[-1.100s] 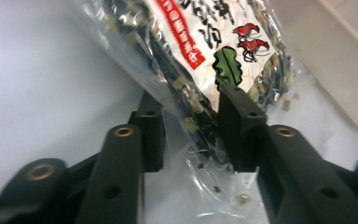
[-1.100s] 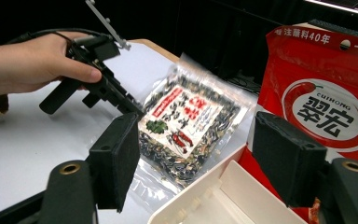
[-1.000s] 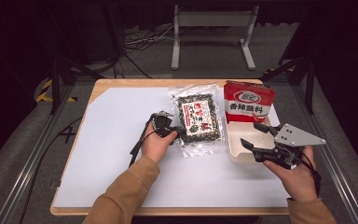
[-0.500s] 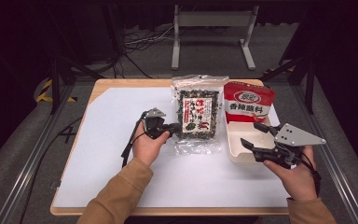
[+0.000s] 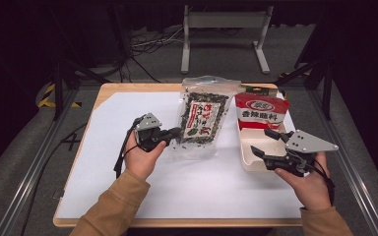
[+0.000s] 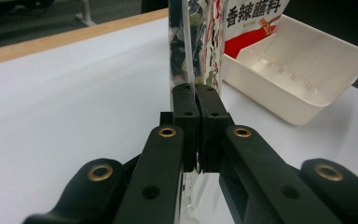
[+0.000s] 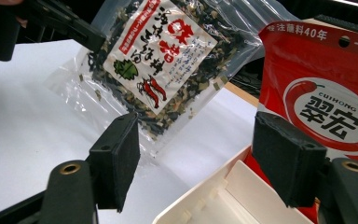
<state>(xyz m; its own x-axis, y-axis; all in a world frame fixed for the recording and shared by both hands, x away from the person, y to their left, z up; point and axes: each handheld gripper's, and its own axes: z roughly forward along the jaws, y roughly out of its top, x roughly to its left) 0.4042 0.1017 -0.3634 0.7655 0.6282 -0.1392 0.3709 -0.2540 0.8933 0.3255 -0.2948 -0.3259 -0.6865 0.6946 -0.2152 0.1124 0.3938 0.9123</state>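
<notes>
Above table (image 5: pixel 128 196), my left tool (image 5: pixel 177 132) clenched on clear packet's (image 5: pixel 204 115) edge, lifting it upright toward white tray (image 5: pixel 248 157); right tool (image 5: pixel 261 142) gapes empty, waiting beside tray holding red pouch (image 5: pixel 261 110).

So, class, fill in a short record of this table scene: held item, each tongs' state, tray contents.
Held item: clear packet of dark dried mix, lifted upright
Left tongs: shut on the packet's edge, having just closed
Right tongs: open, beside the white tray
Tray contents: red sachet leaning at the far end
Surface: white table
</notes>
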